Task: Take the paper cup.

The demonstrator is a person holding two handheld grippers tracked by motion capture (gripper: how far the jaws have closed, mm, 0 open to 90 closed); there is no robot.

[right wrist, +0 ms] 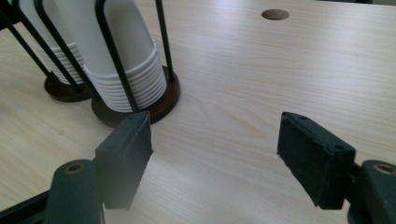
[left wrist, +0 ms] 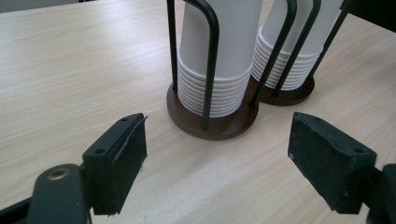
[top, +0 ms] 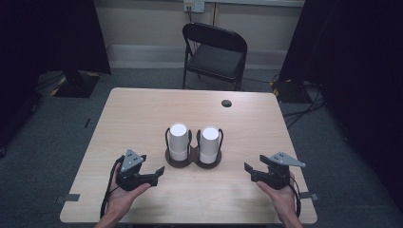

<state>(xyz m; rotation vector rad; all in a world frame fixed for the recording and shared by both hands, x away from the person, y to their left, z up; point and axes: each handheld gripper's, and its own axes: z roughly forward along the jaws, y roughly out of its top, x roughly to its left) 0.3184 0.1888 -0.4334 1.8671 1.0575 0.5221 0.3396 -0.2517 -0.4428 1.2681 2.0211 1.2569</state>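
White cups, dark brown holders, pale wood table.

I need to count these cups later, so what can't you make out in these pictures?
- Tops of both cup stacks: cut off by the upper edge in both gripper views.
- Cup count: rims partly hidden behind the black holder rods; too small in the high view.
- Left stack: partly hidden behind the right stack in the right gripper view.
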